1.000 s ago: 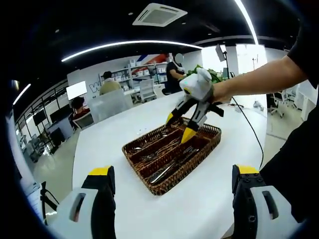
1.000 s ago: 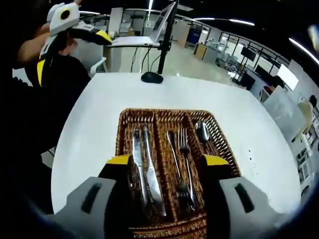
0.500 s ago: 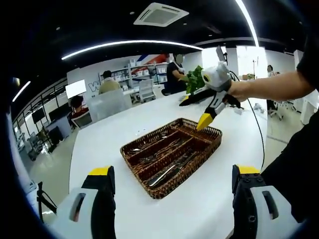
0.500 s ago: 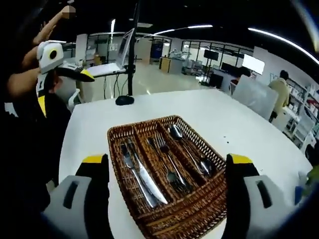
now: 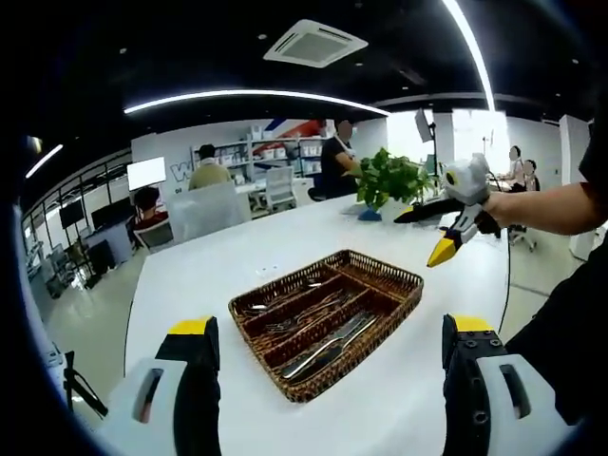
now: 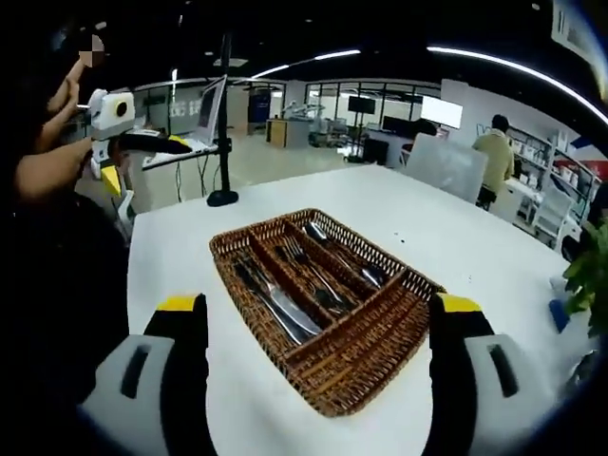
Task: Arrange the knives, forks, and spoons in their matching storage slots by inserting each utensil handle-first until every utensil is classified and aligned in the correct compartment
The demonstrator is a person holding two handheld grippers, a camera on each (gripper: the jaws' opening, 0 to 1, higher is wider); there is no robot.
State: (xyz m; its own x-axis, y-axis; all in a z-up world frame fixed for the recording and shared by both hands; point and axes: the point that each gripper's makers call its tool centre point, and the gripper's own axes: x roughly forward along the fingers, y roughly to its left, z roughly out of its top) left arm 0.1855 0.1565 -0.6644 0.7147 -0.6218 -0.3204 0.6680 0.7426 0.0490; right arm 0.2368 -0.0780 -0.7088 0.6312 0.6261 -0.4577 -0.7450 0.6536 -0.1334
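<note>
We see the wicker cutlery tray (image 6: 375, 342) ahead of our right gripper (image 6: 318, 318), jaws spread, left gripper (image 5: 328, 332) likewise spread, both empty

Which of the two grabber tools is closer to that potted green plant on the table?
The right gripper. It is held up in the air just beside the plant. The left gripper is at the table's opposite end, beyond the wicker tray.
</note>
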